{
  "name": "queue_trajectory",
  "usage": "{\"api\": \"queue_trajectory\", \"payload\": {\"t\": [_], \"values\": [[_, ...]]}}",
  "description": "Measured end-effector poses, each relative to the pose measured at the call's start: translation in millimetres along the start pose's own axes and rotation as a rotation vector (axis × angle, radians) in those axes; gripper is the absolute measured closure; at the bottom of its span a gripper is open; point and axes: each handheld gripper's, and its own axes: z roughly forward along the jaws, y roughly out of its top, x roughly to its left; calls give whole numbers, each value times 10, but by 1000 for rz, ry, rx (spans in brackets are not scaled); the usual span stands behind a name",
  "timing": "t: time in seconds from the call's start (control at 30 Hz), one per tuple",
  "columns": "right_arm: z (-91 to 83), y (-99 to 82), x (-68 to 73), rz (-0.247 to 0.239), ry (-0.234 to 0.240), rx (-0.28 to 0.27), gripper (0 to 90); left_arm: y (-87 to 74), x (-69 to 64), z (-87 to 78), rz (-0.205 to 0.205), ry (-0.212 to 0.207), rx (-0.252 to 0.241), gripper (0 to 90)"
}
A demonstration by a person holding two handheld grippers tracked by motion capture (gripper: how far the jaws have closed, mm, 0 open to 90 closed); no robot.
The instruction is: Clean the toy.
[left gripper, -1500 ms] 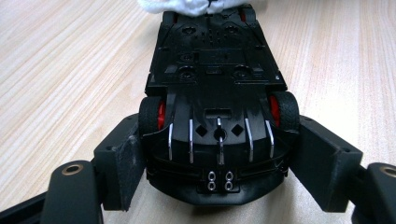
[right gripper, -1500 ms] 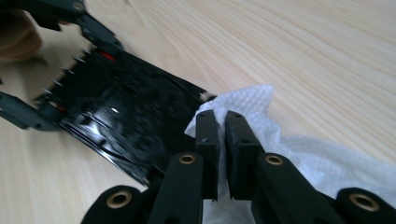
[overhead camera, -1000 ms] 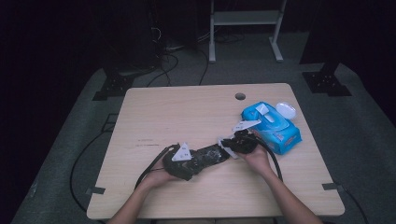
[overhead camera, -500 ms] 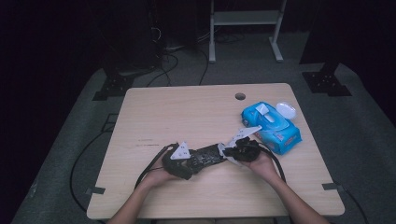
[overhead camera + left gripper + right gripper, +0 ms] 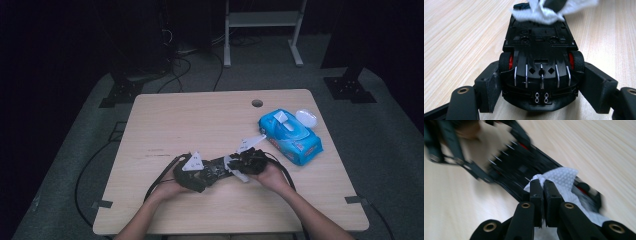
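Observation:
A black toy car [image 5: 540, 62] with red wheel hubs lies upside down on the wooden table [image 5: 200, 120], its underside up. My left gripper [image 5: 540, 85] is shut on the car's rear end, one jaw against each side. My right gripper [image 5: 543, 185] is shut on a white wet wipe [image 5: 564, 178] and presses it onto the car's underside [image 5: 524, 170]. In the high view both grippers meet near the table's front middle, left gripper [image 5: 197, 170] and right gripper [image 5: 245, 161], with the toy car [image 5: 217, 167] between them.
A blue pack of wet wipes [image 5: 290, 135] lies at the right of the table with its white lid [image 5: 306, 118] open. A cable hole [image 5: 257, 103] sits near the far edge. Black cables [image 5: 162, 175] trail from the grippers toward the front edge.
The right gripper with the wipe has slid left and nearer along the car, away from the wipes pack. The left gripper and the car have stayed in place.

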Motion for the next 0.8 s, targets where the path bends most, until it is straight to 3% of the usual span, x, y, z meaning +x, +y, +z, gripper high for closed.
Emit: {"api": "queue_trajectory", "payload": {"t": [0.17,0.27,0.53,0.67,0.8], "values": [[-68,-135,-101,36,-20,6,859,2,21,0,-21,-4,6,242],[-63,-99,-28,4,-20,7,859,-6,15,19,-20,-4,14,241],[134,103,224,-50,62,-12,859,-5,2,20,4,3,19,244],[128,111,198,-58,48,-6,859,-2,13,4,-11,0,6,243],[53,27,99,-22,29,4,859,-9,30,13,-33,-9,14,241]]}}
